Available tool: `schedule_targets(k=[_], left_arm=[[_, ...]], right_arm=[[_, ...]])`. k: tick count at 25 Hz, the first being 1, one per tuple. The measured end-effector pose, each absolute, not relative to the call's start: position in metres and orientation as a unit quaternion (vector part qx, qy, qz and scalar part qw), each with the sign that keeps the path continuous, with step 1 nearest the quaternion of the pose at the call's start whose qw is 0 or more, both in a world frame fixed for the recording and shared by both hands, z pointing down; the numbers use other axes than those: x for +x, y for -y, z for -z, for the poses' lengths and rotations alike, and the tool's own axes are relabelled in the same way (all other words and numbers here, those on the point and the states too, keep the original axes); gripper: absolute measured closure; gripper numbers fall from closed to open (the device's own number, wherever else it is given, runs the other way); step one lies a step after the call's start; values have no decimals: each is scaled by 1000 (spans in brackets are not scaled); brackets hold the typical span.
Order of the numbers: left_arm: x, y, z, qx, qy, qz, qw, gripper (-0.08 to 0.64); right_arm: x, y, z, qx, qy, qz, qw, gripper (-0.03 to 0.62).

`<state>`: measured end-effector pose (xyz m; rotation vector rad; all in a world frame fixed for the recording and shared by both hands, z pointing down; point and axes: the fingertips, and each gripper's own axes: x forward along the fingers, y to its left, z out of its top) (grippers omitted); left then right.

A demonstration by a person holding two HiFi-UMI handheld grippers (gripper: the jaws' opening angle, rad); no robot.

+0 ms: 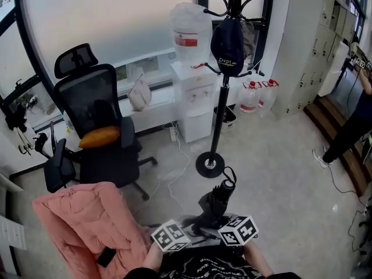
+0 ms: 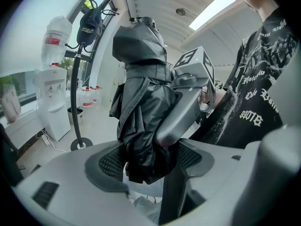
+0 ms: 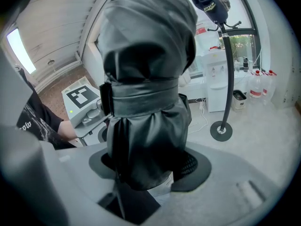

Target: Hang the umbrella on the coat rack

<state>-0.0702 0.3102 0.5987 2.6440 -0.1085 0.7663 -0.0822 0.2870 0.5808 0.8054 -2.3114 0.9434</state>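
Observation:
I hold a folded black umbrella [image 1: 215, 201] low in front of me, its strap loop pointing toward the coat rack [image 1: 223, 100]. My left gripper [image 1: 192, 229] and right gripper [image 1: 217, 226] both clamp its lower end from opposite sides. In the left gripper view the umbrella [image 2: 141, 112] stands between the pads of the left gripper [image 2: 148, 161], with the right gripper's jaw pressed against its side. In the right gripper view the umbrella [image 3: 146, 93] fills the gap of the right gripper [image 3: 150, 166]. A dark cap [image 1: 227, 44] hangs on the rack, whose round base [image 1: 210, 164] lies just ahead.
A black office chair [image 1: 96, 127] stands to the left, with a pink jacket [image 1: 87, 220] on a seat near me. A water dispenser [image 1: 195, 92] and water jugs [image 1: 256, 95] are behind the rack. A person [image 1: 351, 127] stands at the right by wooden steps [image 1: 334, 124].

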Motion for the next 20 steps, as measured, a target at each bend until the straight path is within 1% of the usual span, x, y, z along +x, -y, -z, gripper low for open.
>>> schedule_targets(k=[12, 20], left_arm=[[-43, -281, -610, 931, 36, -287, 220, 236], [-18, -244, -612, 928, 46, -280, 242, 238]], right_arm=[[-56, -257, -593, 265, 849, -376, 260, 330], [-33, -221, -597, 238, 848, -375, 289, 328]])
